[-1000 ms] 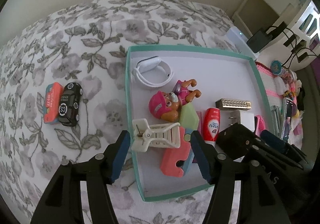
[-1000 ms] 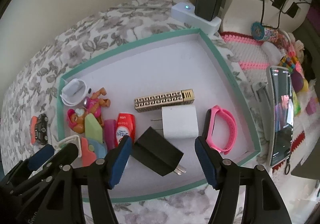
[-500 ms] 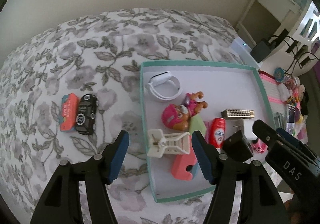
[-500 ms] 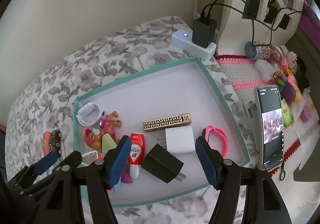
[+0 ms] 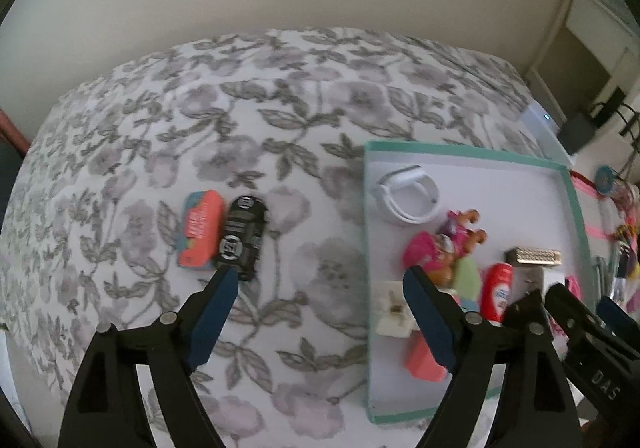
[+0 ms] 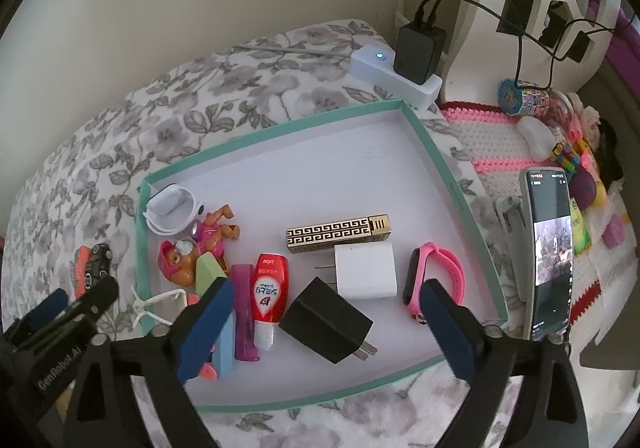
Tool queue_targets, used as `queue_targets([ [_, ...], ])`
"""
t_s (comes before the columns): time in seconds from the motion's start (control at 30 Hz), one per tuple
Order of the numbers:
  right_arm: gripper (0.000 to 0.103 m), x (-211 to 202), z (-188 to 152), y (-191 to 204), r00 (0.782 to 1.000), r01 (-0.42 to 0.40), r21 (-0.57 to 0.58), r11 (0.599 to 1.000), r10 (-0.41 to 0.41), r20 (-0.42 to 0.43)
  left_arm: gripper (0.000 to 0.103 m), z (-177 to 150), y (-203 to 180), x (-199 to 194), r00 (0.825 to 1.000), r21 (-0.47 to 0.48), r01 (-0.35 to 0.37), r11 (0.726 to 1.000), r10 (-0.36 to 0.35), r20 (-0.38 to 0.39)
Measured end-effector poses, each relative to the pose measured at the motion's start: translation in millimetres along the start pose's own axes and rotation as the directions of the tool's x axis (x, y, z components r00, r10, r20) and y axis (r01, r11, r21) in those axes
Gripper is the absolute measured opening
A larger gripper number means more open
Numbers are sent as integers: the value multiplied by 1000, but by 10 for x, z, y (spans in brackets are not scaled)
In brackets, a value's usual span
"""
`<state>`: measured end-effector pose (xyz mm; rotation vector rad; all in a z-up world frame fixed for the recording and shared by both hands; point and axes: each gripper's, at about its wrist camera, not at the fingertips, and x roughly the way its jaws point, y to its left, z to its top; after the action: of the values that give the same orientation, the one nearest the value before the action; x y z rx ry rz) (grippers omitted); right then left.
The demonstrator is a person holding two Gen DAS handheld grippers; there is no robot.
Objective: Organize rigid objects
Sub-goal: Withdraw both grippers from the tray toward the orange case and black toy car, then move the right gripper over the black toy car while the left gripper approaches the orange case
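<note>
Both tongs have just been opening and are sitting spread wide, pinching nothing. Left tongs (image 5: 316,276) are hovering over the floral bedspread (image 5: 280,120) near the black toy car (image 5: 242,237); right tongs (image 6: 326,294) are hanging above the black charger (image 6: 326,320) lying in the teal tray (image 6: 452,184).

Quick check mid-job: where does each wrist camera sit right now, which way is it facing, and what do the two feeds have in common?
Left wrist: on the left hand-held gripper, facing steeply down at the floral bedspread; open jaws, just widened, nothing between them; black toy car ahead.
Right wrist: on the right hand-held gripper, facing steeply down into the teal-rimmed tray; open jaws, just widened, above the black charger.
Shared: tray, toy car, pup figure, red tube; each shows the other gripper.
</note>
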<state>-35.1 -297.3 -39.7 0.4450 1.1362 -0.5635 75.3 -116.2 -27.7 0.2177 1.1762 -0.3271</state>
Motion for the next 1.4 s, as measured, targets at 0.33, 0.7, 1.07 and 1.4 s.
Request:
queue_targets([
  [0.33,103,41,-22,84,1000,14,-45,999,-14,2,92,52,250,16,1000,-56,-17,998,17,10],
  [0.7,103,7,-49,343,998,-66,-97,993,67,1,92,88,758,93,999,-128,-37,991,33,-32],
  [1.07,103,22,-100,1042,977,-211,-177,961,213,-9,92,156,1331,113,998,-213,-28,977,15,-58],
  [1.4,103,83,-171,1537,969,-244,-236,941,244,-27,92,143,1780,160,997,-289,-53,956,32,-74],
])
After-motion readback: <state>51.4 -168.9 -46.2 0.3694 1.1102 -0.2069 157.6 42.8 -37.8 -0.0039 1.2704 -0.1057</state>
